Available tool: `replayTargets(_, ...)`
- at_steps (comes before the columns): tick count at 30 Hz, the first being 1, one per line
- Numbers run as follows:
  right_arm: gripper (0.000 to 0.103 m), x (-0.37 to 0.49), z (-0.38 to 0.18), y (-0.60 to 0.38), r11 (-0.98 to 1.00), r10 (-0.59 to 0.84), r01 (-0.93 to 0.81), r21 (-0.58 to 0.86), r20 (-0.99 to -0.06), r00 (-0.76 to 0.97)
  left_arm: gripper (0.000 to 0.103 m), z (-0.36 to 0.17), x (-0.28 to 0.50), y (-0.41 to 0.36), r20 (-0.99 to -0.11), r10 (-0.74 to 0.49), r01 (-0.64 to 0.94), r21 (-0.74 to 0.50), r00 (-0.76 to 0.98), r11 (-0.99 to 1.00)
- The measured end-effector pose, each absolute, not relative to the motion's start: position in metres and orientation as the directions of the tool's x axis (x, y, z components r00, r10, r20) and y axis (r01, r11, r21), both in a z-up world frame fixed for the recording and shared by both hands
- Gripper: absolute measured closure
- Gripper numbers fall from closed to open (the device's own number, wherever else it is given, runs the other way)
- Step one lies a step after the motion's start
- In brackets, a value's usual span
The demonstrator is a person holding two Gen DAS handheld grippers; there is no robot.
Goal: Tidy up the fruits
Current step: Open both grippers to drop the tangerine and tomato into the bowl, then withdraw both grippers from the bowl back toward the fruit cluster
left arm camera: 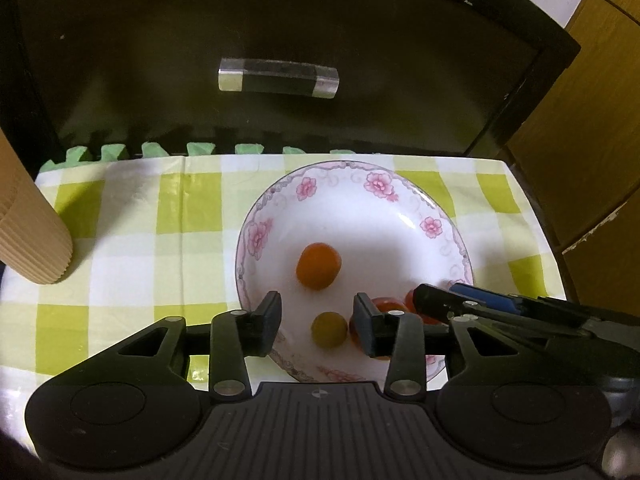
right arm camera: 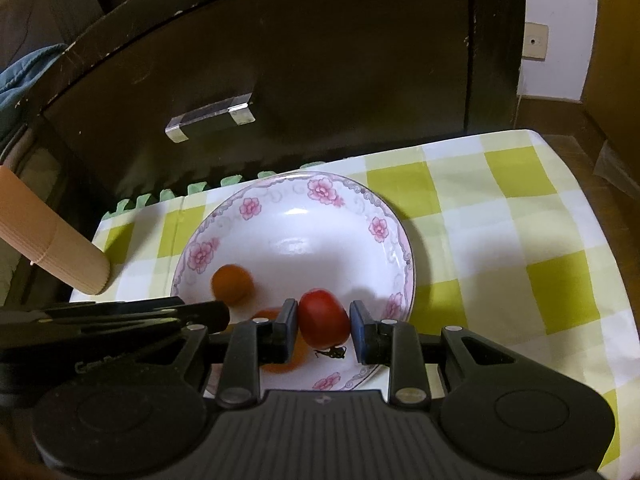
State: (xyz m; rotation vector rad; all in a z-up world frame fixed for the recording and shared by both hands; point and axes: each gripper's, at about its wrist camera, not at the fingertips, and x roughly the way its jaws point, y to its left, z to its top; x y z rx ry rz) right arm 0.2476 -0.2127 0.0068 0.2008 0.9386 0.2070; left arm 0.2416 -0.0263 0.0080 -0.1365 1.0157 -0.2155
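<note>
Flowered plate sits mid-frame on the checked worktop in both views. Left hand-held gripper is spread over the plate's near rim — a small green fruit lies between its fingers, not touched, with an orange one just beyond. Right hand-held gripper is pinching a red tomato over the plate. Ribbed cardboard tube at the left edge.

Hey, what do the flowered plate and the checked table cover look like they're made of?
Flowered plate: likely glazed ceramic or porcelain, glossy white with bright highlights and printed pink flowers. Checked table cover: probably thin plastic or coated sheet, smooth with slight sheen and a fold crease; cloth can't be ruled out.
</note>
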Motion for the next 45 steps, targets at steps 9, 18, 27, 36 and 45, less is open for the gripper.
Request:
replayTargets(9, 0.074, 0.247, 0.013, -0.219, 0.959, 0.26, -0.069, 0.273, -0.763, 0.592, 0.048, 0.011, 0.239, -0.027, -0.823, -0.239, 0.118, -0.208, 0.515, 0.971)
replayTargets(18, 0.074, 0.242, 0.018, -0.217, 0.965, 0.242, -0.067, 0.252, -0.766, 0.596, 0.042, 0.017, 0.228, -0.031, -0.819, -0.199, 0.131, -0.151, 0.538, 0.98)
replayTargets(27, 0.074, 0.225, 0.027, -0.217, 0.973, 0.216, -0.073, 0.217, -0.766, 0.605, 0.035, 0.028, 0.208, -0.037, -0.803, -0.151, 0.139, -0.085, 0.577, 0.987)
replayTargets(36, 0.074, 0.209, 0.035, -0.213, 0.979, 0.201, -0.088, 0.186, -0.763, 0.614, 0.032, 0.039, 0.188, -0.045, -0.774, -0.079, 0.15, 0.022, 0.629, 0.988)
replayTargets(45, 0.074, 0.192, 0.038, -0.21, 0.978, 0.206, -0.095, 0.188, -0.763, 0.612, 0.03, 0.042, 0.17, -0.043, -0.769, -0.062, 0.158, 0.051, 0.637, 0.986)
